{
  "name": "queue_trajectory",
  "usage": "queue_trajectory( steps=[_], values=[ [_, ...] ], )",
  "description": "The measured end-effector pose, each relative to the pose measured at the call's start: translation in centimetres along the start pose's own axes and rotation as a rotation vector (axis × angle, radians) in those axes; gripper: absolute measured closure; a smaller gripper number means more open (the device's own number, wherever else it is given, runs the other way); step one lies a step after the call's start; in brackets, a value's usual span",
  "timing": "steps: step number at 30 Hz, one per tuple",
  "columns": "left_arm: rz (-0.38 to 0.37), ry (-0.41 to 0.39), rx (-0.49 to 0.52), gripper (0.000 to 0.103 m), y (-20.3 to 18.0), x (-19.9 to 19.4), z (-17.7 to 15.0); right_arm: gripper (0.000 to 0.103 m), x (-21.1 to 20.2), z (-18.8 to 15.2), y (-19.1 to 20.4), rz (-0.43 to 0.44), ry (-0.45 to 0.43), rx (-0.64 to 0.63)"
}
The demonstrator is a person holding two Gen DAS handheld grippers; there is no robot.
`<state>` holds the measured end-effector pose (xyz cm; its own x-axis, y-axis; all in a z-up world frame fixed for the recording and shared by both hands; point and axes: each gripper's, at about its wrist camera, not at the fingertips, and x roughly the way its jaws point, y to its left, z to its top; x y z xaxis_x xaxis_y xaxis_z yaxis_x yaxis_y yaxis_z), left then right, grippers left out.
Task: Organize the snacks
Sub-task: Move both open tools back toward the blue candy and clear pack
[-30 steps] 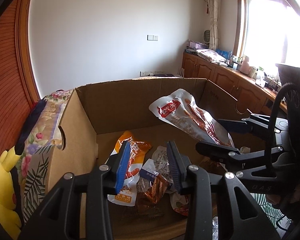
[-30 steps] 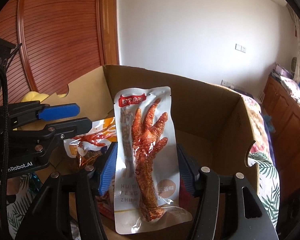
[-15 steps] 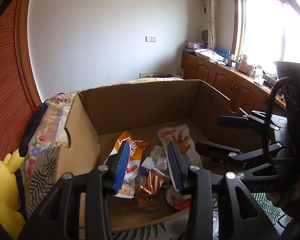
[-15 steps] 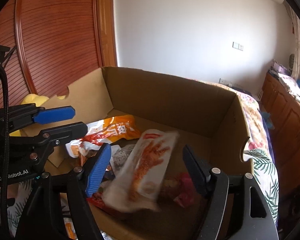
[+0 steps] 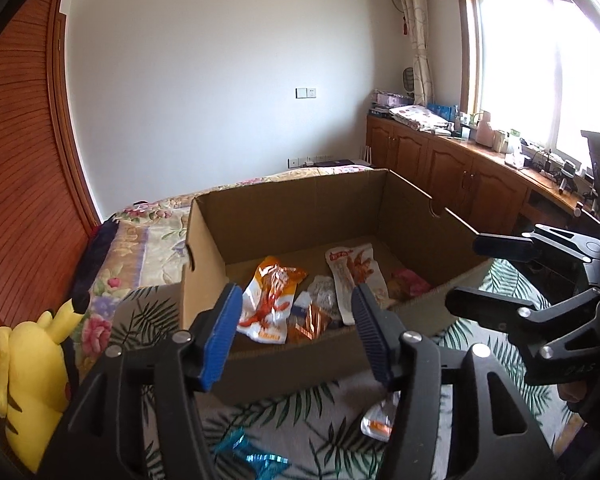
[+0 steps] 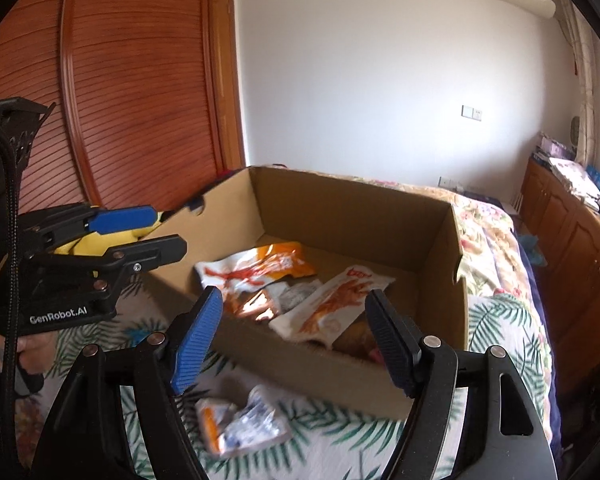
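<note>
Both tools empty: left tool [image 5: 296, 330] jaws just widened, right tool [image 6: 294, 332] spread; chicken-foot pack [image 6: 334, 306] in box [image 6: 356, 208].

A brown cardboard box [image 5: 300, 216] is sitting on a white bedspread [image 5: 324, 432] showing green palm leaves; an orange-and-white snack packet [image 5: 270, 300] is lying inside; a yellow plush toy [image 5: 28, 368] is leaning at the bedspread's left edge.

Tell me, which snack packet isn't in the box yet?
The white-and-orange packet lying on the leaf-print bedspread in front of the cardboard box; the other packets all lie inside it.
</note>
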<state>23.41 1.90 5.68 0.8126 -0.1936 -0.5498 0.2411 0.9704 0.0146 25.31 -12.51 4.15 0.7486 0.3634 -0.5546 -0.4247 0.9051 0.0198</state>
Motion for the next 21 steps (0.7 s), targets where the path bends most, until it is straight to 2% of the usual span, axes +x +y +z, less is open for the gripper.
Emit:
queue_trajectory(
  steps=[4, 12, 21],
  values=[
    [-0.004, 0.007, -0.01, 0.035, 0.3, -1.2, -1.9, 0.027, -1.0, -1.6, 1.0, 0.003, 0.0, 0.013],
    [0.013, 0.093, -0.062, 0.035, 1.4, -0.8, -6.8, 0.027, -1.1, -4.7, 1.6, 0.016, 0.032, 0.054],
    [0.073, 0.179, -0.097, 0.036, 2.8, 1.7, -10.3, 0.027, -0.2, -7.2, 2.2, 0.014, 0.07, 0.069]
  ],
)
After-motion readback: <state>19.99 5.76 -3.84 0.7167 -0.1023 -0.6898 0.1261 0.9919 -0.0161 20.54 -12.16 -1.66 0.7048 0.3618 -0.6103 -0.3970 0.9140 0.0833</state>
